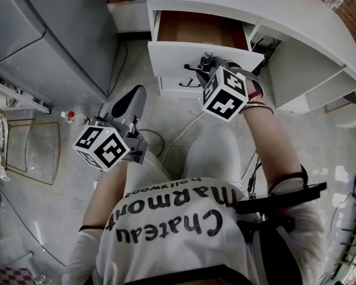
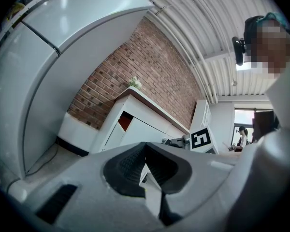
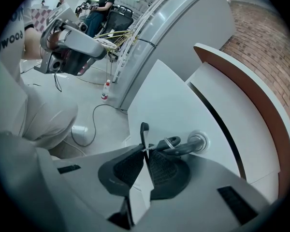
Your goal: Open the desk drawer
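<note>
The white desk's top drawer [image 1: 193, 57] stands partly pulled out, and its brown inside [image 1: 199, 28] shows. A black key [image 3: 186, 146] sits in the lock [image 3: 199, 140] on the drawer front, with a metal ring [image 3: 170, 141] and a second dark key [image 3: 144, 129] hanging from it. My right gripper [image 3: 146, 149] is shut on that key ring, just in front of the drawer face [image 3: 174, 105]. In the head view the right gripper [image 1: 200, 70] reaches the drawer front. My left gripper [image 1: 135, 94] hangs over the floor to the left, apart from the desk, its pads [image 2: 130, 163] shut on nothing.
A second drawer with a black handle [image 1: 187, 84] sits below the open one. A grey fridge [image 1: 47, 34] stands at the left. A small red-capped bottle [image 1: 71, 116] and a white cable [image 1: 184, 132] lie on the floor. The curved desktop [image 1: 255, 5] runs right, with open shelves [image 1: 329, 88].
</note>
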Action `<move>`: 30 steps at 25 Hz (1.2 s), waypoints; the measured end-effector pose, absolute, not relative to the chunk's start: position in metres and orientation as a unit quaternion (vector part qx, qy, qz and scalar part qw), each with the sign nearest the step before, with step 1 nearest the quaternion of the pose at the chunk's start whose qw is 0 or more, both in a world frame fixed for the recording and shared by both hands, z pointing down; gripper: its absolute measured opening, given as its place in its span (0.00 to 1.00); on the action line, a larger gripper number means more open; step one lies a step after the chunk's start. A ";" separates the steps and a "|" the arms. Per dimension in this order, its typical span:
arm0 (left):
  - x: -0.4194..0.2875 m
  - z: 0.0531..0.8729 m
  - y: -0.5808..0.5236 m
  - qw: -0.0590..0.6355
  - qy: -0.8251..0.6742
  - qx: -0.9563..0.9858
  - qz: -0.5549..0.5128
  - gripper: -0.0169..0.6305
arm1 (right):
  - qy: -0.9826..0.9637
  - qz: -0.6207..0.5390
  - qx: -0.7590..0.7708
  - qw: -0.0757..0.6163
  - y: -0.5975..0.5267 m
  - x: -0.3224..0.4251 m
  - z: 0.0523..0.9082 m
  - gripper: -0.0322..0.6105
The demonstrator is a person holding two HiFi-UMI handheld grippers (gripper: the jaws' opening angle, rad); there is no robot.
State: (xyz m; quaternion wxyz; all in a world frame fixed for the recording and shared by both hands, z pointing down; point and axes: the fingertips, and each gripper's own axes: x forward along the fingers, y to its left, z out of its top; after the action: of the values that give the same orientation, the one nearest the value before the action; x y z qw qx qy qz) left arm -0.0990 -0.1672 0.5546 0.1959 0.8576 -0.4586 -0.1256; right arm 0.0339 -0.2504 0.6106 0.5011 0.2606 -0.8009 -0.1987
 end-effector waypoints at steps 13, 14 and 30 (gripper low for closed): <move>-0.092 0.554 -0.166 0.196 -0.446 0.865 -0.120 0.05 | -0.795 -0.204 0.259 0.510 -0.226 0.033 0.617 0.10; -0.092 0.555 -0.166 0.197 -0.446 0.865 -0.121 0.05 | -0.793 -0.206 0.260 0.510 -0.224 0.033 0.618 0.10; -0.085 0.559 -0.158 0.204 -0.429 0.870 -0.131 0.05 | -0.789 -0.208 0.267 0.513 -0.192 0.036 0.624 0.10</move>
State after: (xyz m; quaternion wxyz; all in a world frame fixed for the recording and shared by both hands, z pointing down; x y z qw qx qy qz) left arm -0.0850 -0.1585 0.5594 0.2044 0.8703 -0.4287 -0.1306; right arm 0.0364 -0.1921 0.6244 0.5126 0.2669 -0.7892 -0.2075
